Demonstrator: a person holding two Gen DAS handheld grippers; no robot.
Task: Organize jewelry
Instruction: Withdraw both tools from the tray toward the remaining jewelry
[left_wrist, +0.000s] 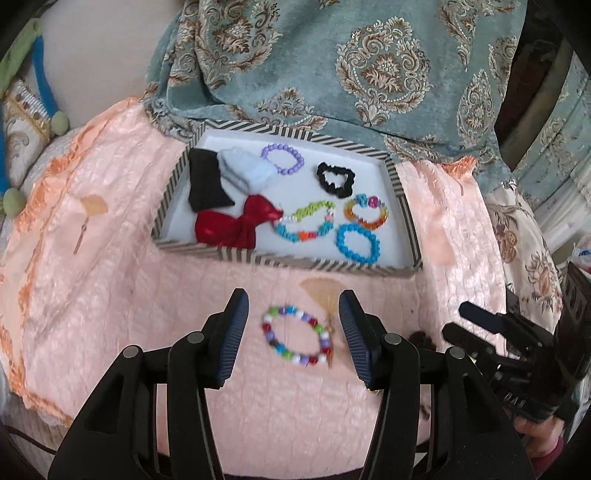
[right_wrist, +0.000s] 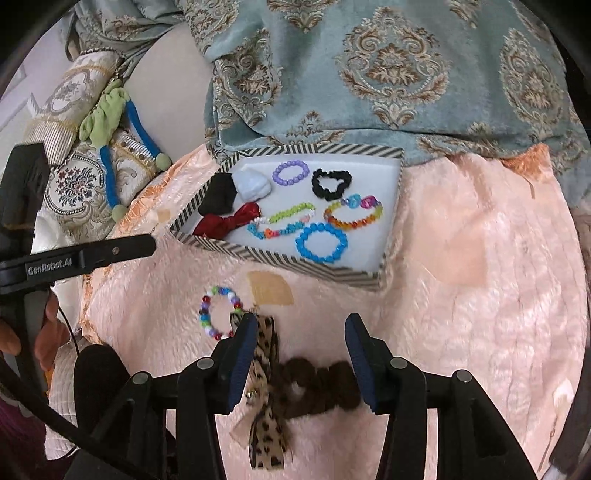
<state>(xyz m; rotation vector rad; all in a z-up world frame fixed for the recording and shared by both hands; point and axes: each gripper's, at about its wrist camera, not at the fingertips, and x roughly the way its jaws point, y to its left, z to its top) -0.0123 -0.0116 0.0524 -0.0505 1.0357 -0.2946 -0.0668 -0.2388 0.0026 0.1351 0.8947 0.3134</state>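
A striped-rim tray (left_wrist: 284, 260) (right_wrist: 280, 260) holds several bead bracelets, among them a blue one (left_wrist: 357, 243) (right_wrist: 321, 242) and a purple one (left_wrist: 282, 158) (right_wrist: 290, 173). It also holds a black scrunchie (left_wrist: 335, 178) (right_wrist: 331, 183), a red bow (left_wrist: 236, 227) (right_wrist: 229, 221) and cloth pieces. A multicolour bead bracelet (left_wrist: 295, 340) (right_wrist: 218, 312) lies on the pink quilt between the fingers of my open left gripper (left_wrist: 293, 306). My open right gripper (right_wrist: 301, 330) hovers over a brown scrunchie (right_wrist: 317, 384) and a leopard-print bow (right_wrist: 266, 398).
A teal patterned cushion (left_wrist: 332, 62) (right_wrist: 369, 66) rises behind the tray. Embroidered pillows and a blue-green cord (right_wrist: 110, 140) lie at the left. The pink quilt (left_wrist: 110, 295) (right_wrist: 480, 295) covers the surface. The other gripper shows at each view's side edge.
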